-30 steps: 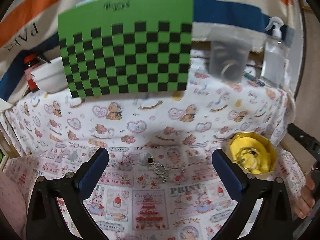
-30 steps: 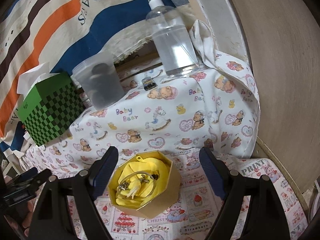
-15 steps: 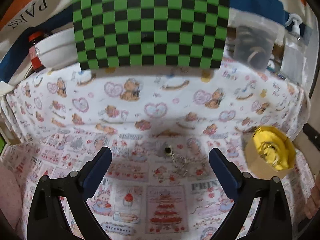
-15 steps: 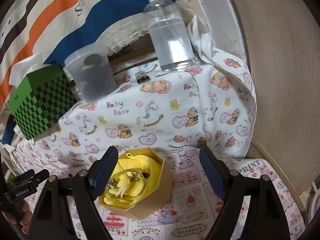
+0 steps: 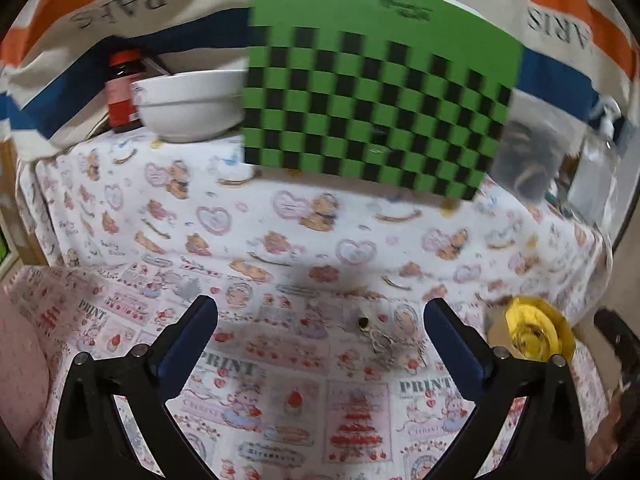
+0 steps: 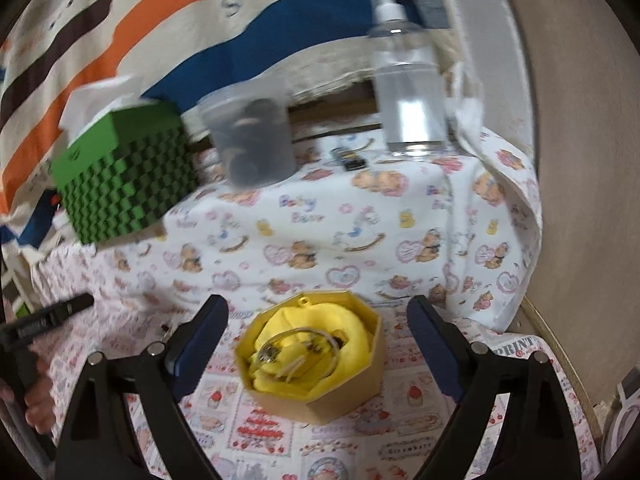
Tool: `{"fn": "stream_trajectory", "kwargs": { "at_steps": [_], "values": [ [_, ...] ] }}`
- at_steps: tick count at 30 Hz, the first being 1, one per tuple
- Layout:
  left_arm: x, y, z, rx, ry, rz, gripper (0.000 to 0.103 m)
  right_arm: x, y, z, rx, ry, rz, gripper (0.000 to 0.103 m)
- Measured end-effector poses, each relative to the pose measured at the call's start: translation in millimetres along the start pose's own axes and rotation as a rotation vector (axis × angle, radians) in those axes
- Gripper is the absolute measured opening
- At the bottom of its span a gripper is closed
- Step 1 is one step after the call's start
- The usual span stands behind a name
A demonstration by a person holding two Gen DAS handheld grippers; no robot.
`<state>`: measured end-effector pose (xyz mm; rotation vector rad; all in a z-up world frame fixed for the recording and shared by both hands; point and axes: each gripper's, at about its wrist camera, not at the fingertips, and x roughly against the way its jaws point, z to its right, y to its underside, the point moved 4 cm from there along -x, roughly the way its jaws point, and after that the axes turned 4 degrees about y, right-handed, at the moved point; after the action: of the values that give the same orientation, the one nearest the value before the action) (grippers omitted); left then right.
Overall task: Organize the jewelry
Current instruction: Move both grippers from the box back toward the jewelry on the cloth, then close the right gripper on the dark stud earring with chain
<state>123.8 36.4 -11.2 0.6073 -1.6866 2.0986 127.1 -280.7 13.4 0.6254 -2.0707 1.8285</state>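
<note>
Right hand-held gripper [image 6: 316,330] gapes over printed cloth [image 6: 344,216] before striped fabric [image 6: 120,40].

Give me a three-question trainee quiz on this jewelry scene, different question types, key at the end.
1. True or false: the left tool grips the silver chain.
2. The yellow-lined box sits: A) between the right tool fingers, unpressed; B) on the checkered box; C) inside the white bowl.
3. Fill in: behind the yellow-lined box stands a clear pump ____.

Key: 1 false; 2 A; 3 bottle.
</note>
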Motion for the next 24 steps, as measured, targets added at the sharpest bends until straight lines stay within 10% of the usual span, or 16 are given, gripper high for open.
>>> {"fn": "stream_trajectory", "kwargs": {
  "at_steps": [13,24],
  "values": [
    [-4,-8,-40,0.096,-0.046,0.03,0.102,-14,5,-51,0.116,0.043,-0.1,0.103],
    [-3,-14,-75,0.119,-0.116,0.1,0.102,-64,8,-127,0.128,-0.11,-0.247,0.103]
  ]
}}
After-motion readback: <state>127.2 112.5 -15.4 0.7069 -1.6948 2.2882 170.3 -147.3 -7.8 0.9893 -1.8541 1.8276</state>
